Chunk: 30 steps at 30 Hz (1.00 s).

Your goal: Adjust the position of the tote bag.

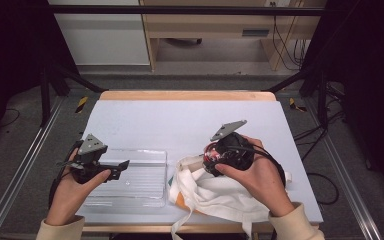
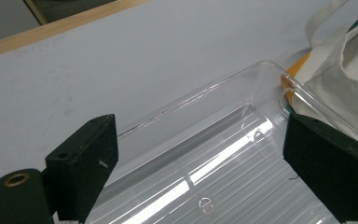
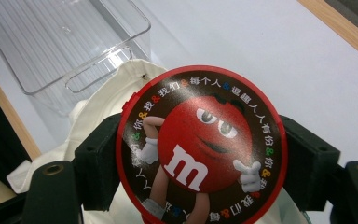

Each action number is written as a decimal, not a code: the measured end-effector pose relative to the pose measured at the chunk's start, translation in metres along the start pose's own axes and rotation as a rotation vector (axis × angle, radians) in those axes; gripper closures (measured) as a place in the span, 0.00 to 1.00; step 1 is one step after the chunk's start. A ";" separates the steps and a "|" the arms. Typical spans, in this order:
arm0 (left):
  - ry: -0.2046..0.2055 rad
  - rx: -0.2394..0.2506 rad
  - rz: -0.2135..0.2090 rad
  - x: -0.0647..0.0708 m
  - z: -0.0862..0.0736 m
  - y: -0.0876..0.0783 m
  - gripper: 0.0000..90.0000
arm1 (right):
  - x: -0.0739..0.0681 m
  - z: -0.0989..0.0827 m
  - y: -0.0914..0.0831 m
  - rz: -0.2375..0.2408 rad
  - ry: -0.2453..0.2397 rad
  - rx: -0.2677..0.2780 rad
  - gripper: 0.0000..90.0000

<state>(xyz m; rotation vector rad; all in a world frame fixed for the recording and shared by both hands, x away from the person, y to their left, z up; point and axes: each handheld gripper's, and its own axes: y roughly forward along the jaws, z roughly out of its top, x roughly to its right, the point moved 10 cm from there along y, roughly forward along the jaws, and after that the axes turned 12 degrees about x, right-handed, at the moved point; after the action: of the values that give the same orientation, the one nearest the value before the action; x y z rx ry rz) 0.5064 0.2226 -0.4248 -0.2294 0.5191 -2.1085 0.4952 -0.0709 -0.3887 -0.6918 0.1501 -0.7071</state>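
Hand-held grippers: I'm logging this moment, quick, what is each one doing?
Left hand-held gripper: open, holding nothing, jaws over the clear tray.
Right hand-held gripper: closed on the round red candy tin, above the white cloth bag.

Right tool (image 1: 211,161) grips a red-rimmed item over the white bag (image 1: 215,197) — left tool (image 1: 122,167) above the clear tray (image 1: 145,192).

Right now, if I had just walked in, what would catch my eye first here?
Probably the round red tin with a cartoon candy face, clamped in the right tool just above a rumpled white cloth bag at the table's near edge. Left of the bag sits a clear plastic tray, with the left tool hanging open over it.
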 end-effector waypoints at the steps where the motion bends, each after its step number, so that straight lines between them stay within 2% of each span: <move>1: -0.001 -0.001 0.002 -0.001 -0.001 0.000 0.11 | 0.000 0.001 0.001 0.003 -0.002 -0.006 0.28; 7: -0.010 -0.001 0.006 -0.005 -0.002 -0.002 0.11 | -0.005 0.008 0.003 0.025 -0.032 -0.038 0.28; 14: -0.011 0.003 0.017 -0.010 -0.002 -0.006 0.11 | -0.013 0.019 0.006 0.045 -0.058 -0.029 0.28; 17: -0.014 0.009 0.020 -0.012 0.000 -0.007 0.11 | -0.015 0.022 0.006 0.057 -0.052 -0.017 0.28; 30: -0.013 -0.008 0.035 -0.022 -0.006 -0.010 0.11 | -0.015 0.031 0.016 0.057 -0.026 0.019 0.28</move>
<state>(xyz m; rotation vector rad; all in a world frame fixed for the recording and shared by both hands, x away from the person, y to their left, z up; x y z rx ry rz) 0.5089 0.2472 -0.4244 -0.2364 0.5205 -2.0703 0.5037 -0.0356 -0.3765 -0.6759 0.1384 -0.6444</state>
